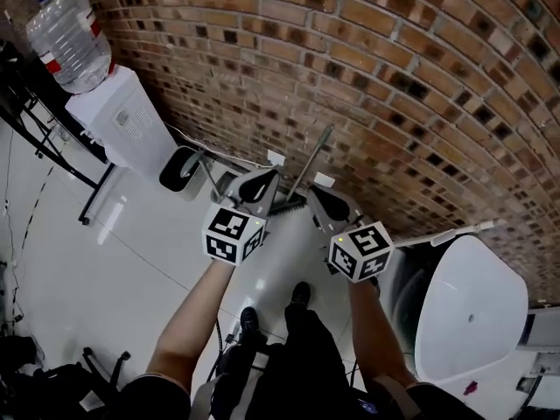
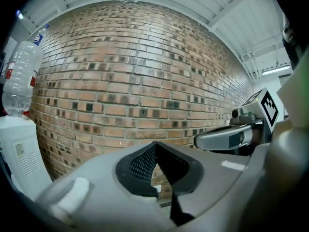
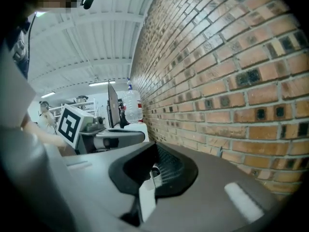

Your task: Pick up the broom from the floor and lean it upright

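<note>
The broom's thin grey handle (image 1: 313, 157) stands tilted against the brick wall (image 1: 394, 86), and a dark shape at its foot (image 1: 285, 206) is partly hidden by the grippers. Both grippers are held up side by side, pointing at the wall. The handle rises between them and I see no pad on it. My left gripper (image 1: 265, 178) (image 2: 155, 145) is shut, its tips meeting with nothing between them. My right gripper (image 1: 315, 194) (image 3: 155, 145) also looks shut; only a white strip shows through the gap below its tips.
A white water dispenser (image 1: 122, 121) with a clear bottle (image 1: 66, 38) stands at the left by the wall. A dark dustpan-like bin (image 1: 182, 169) sits beside it. A large white rounded object (image 1: 472, 309) fills the right. The person's black shoes (image 1: 297, 297) stand on the glossy floor.
</note>
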A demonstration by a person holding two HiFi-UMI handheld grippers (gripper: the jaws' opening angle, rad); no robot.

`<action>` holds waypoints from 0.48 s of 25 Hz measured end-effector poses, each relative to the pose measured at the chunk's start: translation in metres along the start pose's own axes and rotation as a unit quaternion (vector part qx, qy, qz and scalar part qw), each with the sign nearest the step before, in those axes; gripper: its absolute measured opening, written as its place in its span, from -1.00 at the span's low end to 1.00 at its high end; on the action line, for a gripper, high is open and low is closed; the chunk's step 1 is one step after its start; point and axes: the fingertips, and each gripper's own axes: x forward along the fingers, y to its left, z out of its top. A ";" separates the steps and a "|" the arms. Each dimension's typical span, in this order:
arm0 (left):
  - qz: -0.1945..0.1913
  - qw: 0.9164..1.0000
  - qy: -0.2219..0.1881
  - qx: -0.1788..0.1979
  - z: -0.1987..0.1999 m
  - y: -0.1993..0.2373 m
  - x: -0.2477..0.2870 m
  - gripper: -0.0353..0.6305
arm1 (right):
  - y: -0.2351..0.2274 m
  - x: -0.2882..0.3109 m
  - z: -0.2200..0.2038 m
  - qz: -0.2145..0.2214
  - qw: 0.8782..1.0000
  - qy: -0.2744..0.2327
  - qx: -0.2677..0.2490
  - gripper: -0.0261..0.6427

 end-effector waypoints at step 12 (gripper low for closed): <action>-0.041 0.999 -0.015 0.019 0.034 -0.030 -0.080 -0.89 | 0.077 -0.029 0.032 -0.010 0.999 -0.028 -0.032 -0.91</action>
